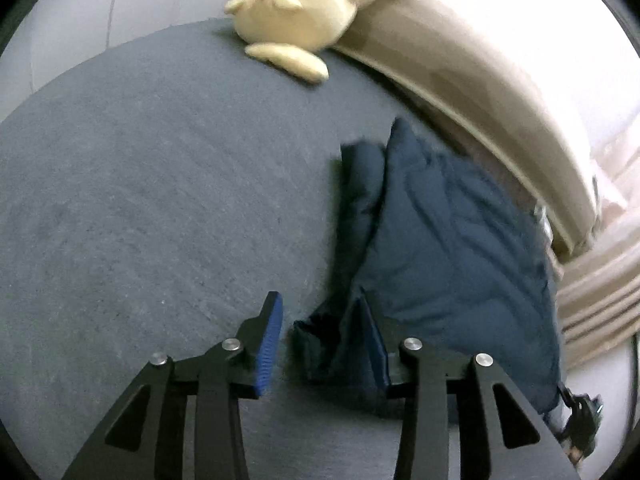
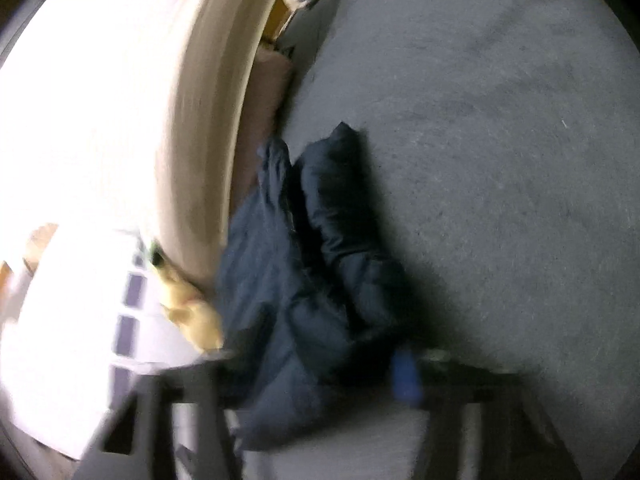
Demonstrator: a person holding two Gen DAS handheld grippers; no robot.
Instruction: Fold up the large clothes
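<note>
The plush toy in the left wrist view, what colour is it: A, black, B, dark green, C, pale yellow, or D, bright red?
C: the plush toy lying at the far edge of the grey bed surface is pale yellow, well beyond the navy padded jacket.

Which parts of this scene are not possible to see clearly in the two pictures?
- Right gripper, right wrist view: motion blur; grip unclear.
- Puffy navy-blue jacket, left wrist view: its far edge is cut off beside the beige bed frame.
- Cream plush toy, left wrist view: head cut off by the top edge.
</note>
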